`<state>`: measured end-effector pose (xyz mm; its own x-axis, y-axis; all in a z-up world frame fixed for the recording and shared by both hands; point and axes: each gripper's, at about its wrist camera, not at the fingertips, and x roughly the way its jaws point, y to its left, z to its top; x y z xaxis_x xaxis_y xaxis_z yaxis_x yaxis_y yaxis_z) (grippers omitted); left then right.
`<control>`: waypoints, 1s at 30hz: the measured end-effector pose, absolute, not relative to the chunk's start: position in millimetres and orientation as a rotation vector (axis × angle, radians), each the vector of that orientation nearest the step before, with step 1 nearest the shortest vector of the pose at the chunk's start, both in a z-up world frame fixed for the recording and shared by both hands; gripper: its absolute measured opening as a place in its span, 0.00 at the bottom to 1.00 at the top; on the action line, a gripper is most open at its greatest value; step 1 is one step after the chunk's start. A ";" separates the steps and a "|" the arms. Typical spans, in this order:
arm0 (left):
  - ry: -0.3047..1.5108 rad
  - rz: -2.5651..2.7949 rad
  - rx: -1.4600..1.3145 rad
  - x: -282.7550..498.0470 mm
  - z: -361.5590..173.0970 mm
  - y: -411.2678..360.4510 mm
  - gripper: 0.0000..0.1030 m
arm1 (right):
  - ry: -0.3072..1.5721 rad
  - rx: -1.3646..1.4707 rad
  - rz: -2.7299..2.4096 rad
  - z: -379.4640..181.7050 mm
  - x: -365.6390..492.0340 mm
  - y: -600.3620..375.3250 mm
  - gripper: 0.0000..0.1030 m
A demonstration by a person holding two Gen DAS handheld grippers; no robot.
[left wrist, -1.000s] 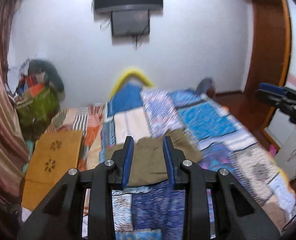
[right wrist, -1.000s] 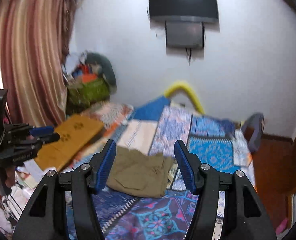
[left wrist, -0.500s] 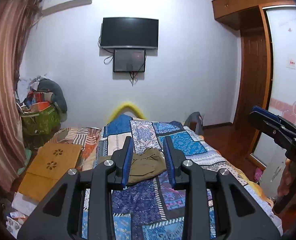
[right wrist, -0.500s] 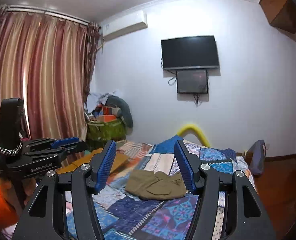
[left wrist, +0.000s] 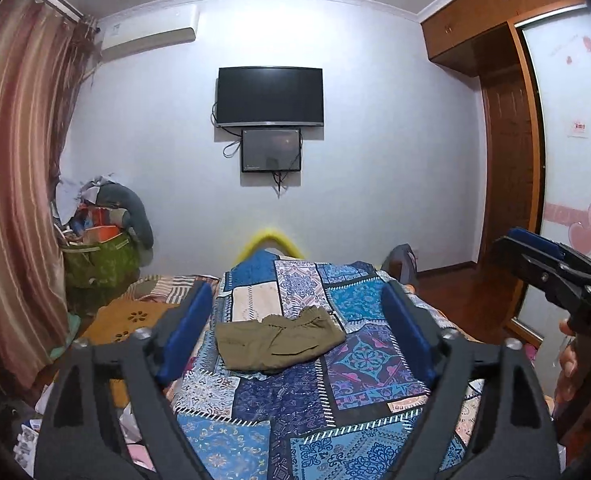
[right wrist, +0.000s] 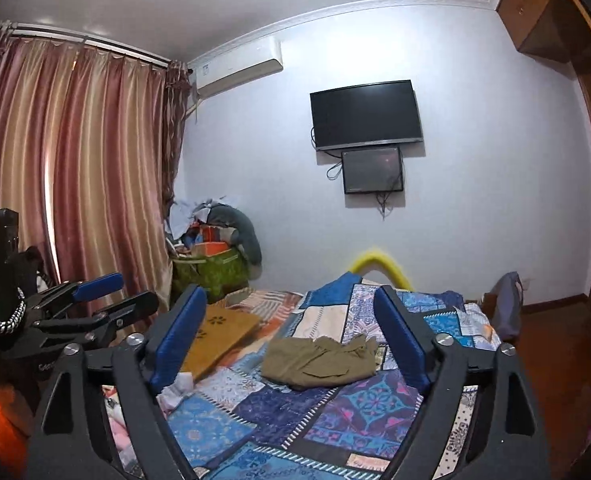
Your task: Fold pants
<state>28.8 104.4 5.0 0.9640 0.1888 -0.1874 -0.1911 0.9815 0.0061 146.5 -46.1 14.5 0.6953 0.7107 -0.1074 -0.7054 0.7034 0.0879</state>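
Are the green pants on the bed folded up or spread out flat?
Folded up. The pants lie as a compact bundle on the bed, no legs stretched out, layered edges showing. Neither gripper touches them.

Left gripper (left wrist: pixel 295 320) and right gripper (right wrist: pixel 291 324) both raised level, side by side, jaws spread wide, holding nothing.

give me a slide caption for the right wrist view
Open right gripper held back from olive pants lying folded on a blue patchwork bedspread, left gripper alongside, wall-mounted TV ahead.

Olive pants (left wrist: pixel 278 339) folded, seemingly in compact bundle, on bedspread (left wrist: pixel 287 404).
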 end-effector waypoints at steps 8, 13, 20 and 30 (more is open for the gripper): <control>0.177 0.203 -0.049 24.5 0.0 110.0 0.99 | 0.141 0.028 0.747 8.5 138.5 -46.9 1.00; 0.177 0.205 -0.047 23.2 -2.5 109.2 0.99 | 0.146 0.020 0.730 3.8 134.8 -49.8 1.00; 0.183 0.195 -0.043 25.4 -4.8 107.5 1.00 | 0.163 0.021 0.735 1.5 134.8 -50.8 1.00; 0.197 0.203 -0.049 27.8 -7.4 109.1 1.00 | 0.176 0.015 0.723 3.6 134.8 -52.4 1.00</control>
<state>27.8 109.1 -7.4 0.9603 0.1951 -0.1994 -0.2046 0.9784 -0.0281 134.8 -52.4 3.6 0.7353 0.6597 -0.1552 -0.6571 0.7500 0.0749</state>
